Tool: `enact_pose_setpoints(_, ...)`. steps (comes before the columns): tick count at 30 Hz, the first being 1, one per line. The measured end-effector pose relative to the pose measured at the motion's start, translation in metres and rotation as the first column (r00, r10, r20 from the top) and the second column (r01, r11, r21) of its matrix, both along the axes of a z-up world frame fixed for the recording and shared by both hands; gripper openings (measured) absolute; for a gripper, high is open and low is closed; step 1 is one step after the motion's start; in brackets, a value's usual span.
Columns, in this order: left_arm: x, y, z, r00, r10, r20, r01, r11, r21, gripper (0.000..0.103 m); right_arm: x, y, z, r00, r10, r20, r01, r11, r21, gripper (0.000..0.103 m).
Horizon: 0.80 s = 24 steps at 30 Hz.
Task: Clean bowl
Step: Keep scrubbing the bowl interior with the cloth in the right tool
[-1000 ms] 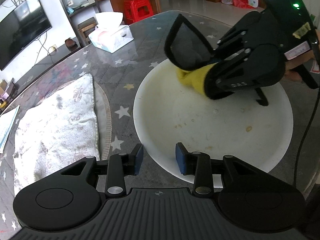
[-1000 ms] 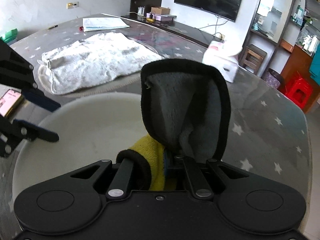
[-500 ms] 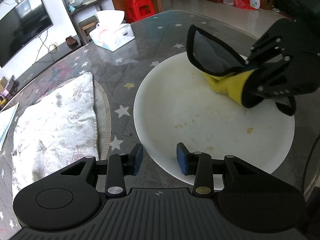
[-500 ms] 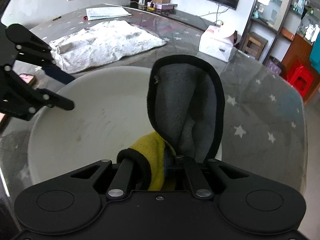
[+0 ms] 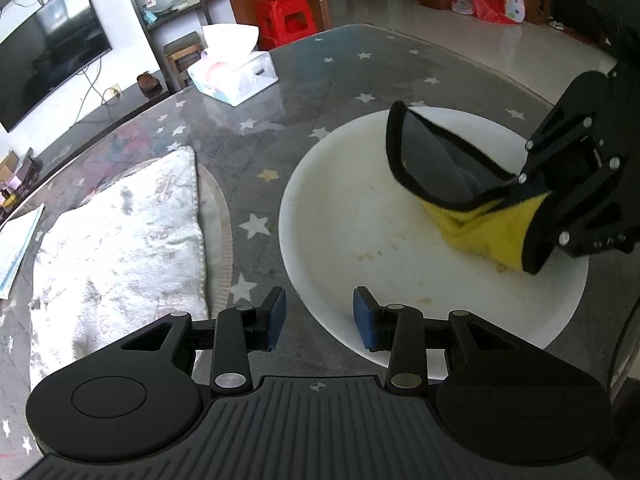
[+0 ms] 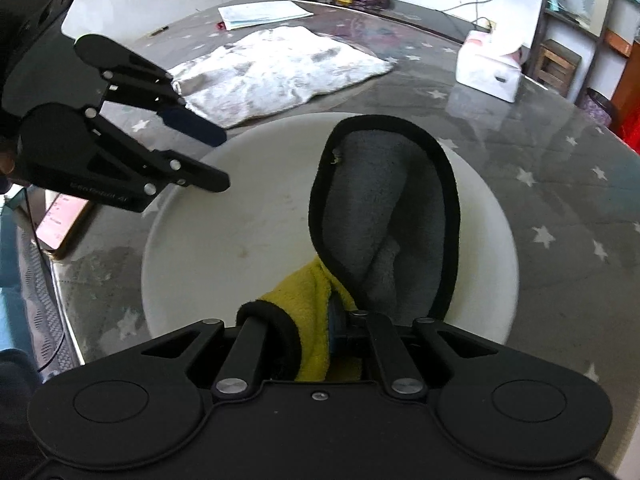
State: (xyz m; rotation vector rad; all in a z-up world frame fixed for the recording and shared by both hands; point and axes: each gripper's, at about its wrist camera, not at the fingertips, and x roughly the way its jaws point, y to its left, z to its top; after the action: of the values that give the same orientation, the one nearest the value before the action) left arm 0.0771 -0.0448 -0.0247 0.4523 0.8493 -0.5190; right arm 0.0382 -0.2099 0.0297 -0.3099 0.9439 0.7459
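Observation:
A wide, shallow white bowl (image 5: 360, 208) with brownish smears sits on the star-patterned table. My left gripper (image 5: 320, 318) stands at its near rim with one blue pad outside the bowl and one over it. The jaws are partly apart and do not press the rim. In the right wrist view the left gripper (image 6: 221, 160) straddles the bowl (image 6: 240, 240) at its left edge. My right gripper (image 6: 340, 320) is shut on a yellow and grey cloth (image 6: 384, 208) with black edging. The cloth (image 5: 440, 164) lies on the right inside of the bowl, its grey flap sticking up.
A crumpled white towel (image 5: 120, 240) lies on a mat left of the bowl. A tissue box (image 5: 234, 76) stands at the far side of the table. A phone (image 6: 64, 216) rests near the table's edge, and papers (image 6: 260, 14) lie beyond the towel.
The right gripper has dragged the cloth across the bowl from its far side toward its right side. The left gripper has stayed at the near rim.

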Motion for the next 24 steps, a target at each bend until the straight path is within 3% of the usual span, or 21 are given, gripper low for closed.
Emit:
enact_pose_setpoints(13,-0.004,0.003,0.005,1.000,-0.023,0.008,0.023,1.000,0.008,0.039,0.011,0.023,-0.005,0.999,0.044,-0.002,-0.044,0.994,0.098,0.009)
enact_pose_setpoints(24,-0.003,0.001,0.002,0.999,-0.036,-0.002,0.036,0.999,0.001,0.039,0.041,0.043,-0.012,0.998,0.020,0.057,-0.029,0.986,0.163,0.009)
